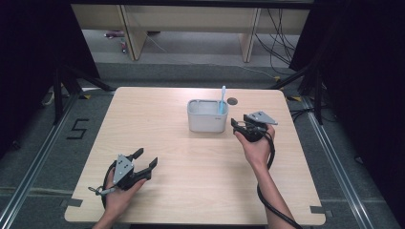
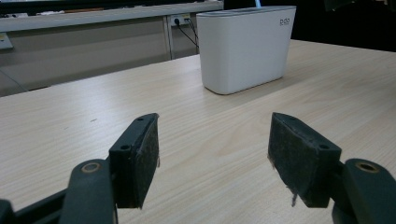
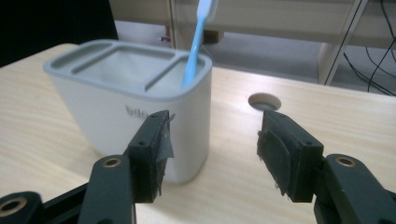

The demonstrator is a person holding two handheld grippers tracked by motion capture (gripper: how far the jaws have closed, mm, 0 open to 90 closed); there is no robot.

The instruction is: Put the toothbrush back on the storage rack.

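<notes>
A white holder with a grey divided top (image 1: 206, 115) (image 2: 246, 46) (image 3: 133, 105) stands on the far middle of the wooden table (image 1: 191, 191). A light blue toothbrush (image 1: 222, 101) (image 3: 195, 46) stands upright in its right-hand slot. My right gripper (image 1: 237, 127) (image 3: 212, 149) hovers open just right of the holder, nothing between its pads. My left gripper (image 1: 145, 159) (image 2: 212, 158) rests open and empty near the table's front left, pointing toward the holder.
A round cable hole (image 1: 232, 101) (image 3: 264, 100) lies in the tabletop behind the holder's right end. Beyond the table are desk legs, cables and a dark curtain on both sides. A floor mark "5" (image 1: 79, 129) lies left of the table.
</notes>
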